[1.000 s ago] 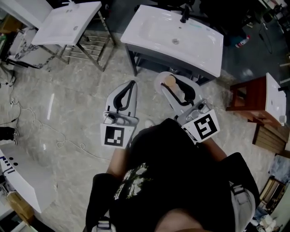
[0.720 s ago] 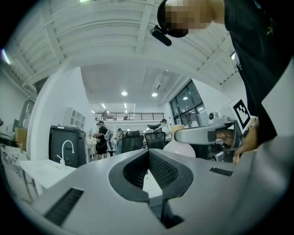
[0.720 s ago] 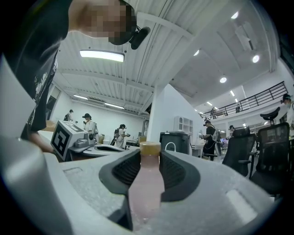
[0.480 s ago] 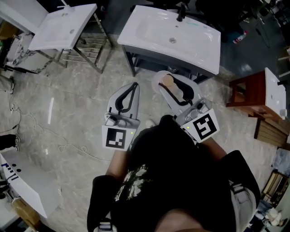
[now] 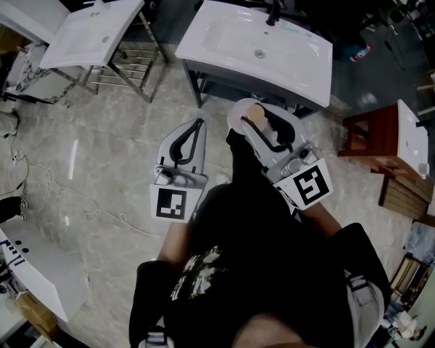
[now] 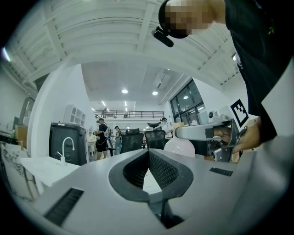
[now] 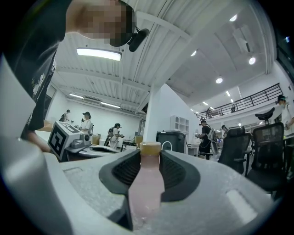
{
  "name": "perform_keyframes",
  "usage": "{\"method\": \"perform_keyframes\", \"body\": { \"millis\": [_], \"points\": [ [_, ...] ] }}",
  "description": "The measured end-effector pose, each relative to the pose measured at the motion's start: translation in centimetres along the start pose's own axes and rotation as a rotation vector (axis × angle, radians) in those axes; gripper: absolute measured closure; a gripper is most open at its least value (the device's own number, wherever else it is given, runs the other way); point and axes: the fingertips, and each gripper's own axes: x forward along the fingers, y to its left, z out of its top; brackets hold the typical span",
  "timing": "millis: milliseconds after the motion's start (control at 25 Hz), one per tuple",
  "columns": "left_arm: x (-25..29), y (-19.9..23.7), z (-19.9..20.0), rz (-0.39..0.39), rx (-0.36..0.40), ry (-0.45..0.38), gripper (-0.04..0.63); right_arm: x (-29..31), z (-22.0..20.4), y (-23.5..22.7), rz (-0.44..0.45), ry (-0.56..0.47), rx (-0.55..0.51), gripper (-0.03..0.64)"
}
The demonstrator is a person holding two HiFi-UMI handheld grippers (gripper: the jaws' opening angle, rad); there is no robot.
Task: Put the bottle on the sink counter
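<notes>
Right gripper (image 7: 149, 159) is clamped at a mid width on the bottle (image 7: 146, 193). The bottle runs lengthwise between the jaws, tan cap poking out past the tips. In the head view it sits centre frame, the right gripper (image 5: 262, 126) aimed at the sink counter (image 5: 204, 49) in the upper middle, with the bottle cap (image 5: 253, 114) just short of the counter's near edge. The bottle is not over it yet.

Left gripper (image 6: 148, 158) has its jaws closed to the tips with nothing between them. It is idle beside the right one, lower left of it in the head view (image 5: 197, 128).

Risks as I judge them:
- The bottle lies level along the jaws, not upright. If I open like this it likely lands on its side and rolls, into the basin or off the front edge.
- The grip runs along a smooth body, so tipping it upright could let it slide out cap-first.
- The flat rim around the basin looks narrow. A base set half over the slope would tip in.
- The faucet (image 5: 275, 12) at the back could get knocked if I reach too deep.

Containers:
- The bottle is capped and holds pale pink liquid, seemingly full up to the neck.
- I see nothing in the sink basin but the drain.
- A second sink (image 5: 88, 34) at upper left also looks bare.
</notes>
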Motion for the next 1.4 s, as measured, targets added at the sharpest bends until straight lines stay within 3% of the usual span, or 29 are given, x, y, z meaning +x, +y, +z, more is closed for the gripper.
{"method": "perform_keyframes", "body": {
  "millis": [440, 720, 960, 1400],
  "points": [
    [2.3, 3.5, 0.0, 0.043, 0.030, 0.021, 0.581, 4.6, -0.8, -1.8, 0.064, -0.001, 0.024, 0.495],
    [6.1, 5.1, -0.2, 0.057, 0.030, -0.011, 0.581, 7.0, -3.0, -4.6, 0.079, 0.011, 0.048, 0.495],
    [11.1, 8.3, -0.8, 0.037, 0.044, 0.020, 0.581, 10.8, -4.3, -8.9, 0.097, 0.026, 0.050, 0.495],
    [21.0, 13.7, 0.9, 0.016, 0.071, 0.000, 0.581, 17.5, -4.4, -17.9, 0.075, -0.004, 0.048, 0.495]
  ]
}}
